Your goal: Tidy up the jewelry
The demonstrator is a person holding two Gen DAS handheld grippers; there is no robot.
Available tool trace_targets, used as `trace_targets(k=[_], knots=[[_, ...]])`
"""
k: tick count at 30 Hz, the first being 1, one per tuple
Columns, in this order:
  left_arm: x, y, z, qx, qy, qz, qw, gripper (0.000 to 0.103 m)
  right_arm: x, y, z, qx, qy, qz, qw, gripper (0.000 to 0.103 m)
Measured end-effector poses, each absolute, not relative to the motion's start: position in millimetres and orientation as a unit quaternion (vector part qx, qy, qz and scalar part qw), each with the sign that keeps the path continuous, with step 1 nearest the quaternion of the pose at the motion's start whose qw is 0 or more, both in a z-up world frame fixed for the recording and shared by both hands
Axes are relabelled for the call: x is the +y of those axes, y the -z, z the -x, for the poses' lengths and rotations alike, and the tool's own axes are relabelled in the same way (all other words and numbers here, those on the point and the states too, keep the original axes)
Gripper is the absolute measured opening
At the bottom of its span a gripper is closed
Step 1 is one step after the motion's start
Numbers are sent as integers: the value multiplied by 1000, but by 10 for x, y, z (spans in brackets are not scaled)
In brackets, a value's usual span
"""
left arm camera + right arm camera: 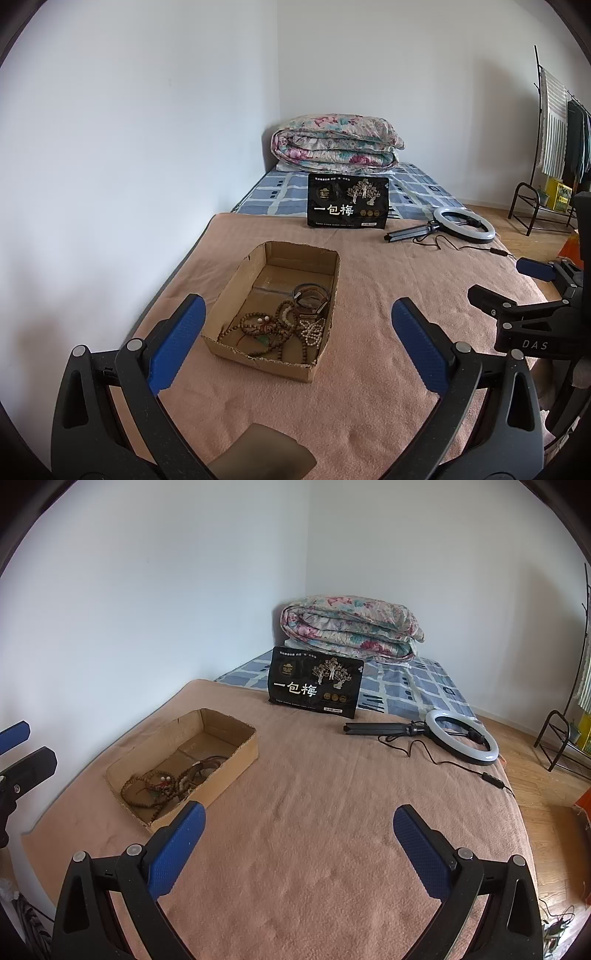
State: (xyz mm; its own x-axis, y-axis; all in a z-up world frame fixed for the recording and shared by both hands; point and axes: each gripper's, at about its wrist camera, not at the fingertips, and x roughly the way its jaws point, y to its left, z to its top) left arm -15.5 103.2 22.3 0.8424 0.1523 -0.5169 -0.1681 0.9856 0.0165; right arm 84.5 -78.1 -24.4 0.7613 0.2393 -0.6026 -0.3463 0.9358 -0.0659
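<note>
An open cardboard box (236, 284) sits on the pink blanket, also seen in the right wrist view (236, 753). Inside lie tangled brown bead bracelets (258, 326), a white bead strand (314, 328) and a dark bangle (310, 297). The beads show in the right wrist view too (159, 788). My left gripper (297, 317) is open and empty, held above the blanket just in front of the box. My right gripper (299, 825) is open and empty, to the right of the box. The right gripper also shows at the right edge of the left wrist view (517, 291).
A black snack bag (348, 201) stands behind the box. A ring light on a tripod (463, 224) lies at the blanket's right with its cable. A folded floral quilt (334, 144) sits at the bed's far end. A clothes rack (554, 147) stands right. A dark flat object (262, 458) lies near me.
</note>
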Motion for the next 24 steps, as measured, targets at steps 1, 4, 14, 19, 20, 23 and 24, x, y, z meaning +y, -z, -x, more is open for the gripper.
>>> trace_targets(k=[1,4,14,19,20,23,24], knots=[[1032,-226,156,268,-83,15,960,102,-786,243,-846,308,-156,86,935,103],[1028,-226,158,268,-84,15,960,102,-794,241,-846,308,-157,87,934,103],[1038,-218,156,268,-85,16,959,102,-785,243,-843,308,-156,86,935,103],[1034,-222,154,268,-84,15,960,102,-791,243,-841,308,-157,86,934,103],[1031,-224,155,268,-84,15,960,102,-794,243,-840,309,-157,86,934,103],[1028,-227,157,269,-85,15,959,102,-790,239,-847,309,-157,86,934,103],[1029,-224,156,271,-85,16,959,102,-789,239,-848,309,-157,86,934,103]])
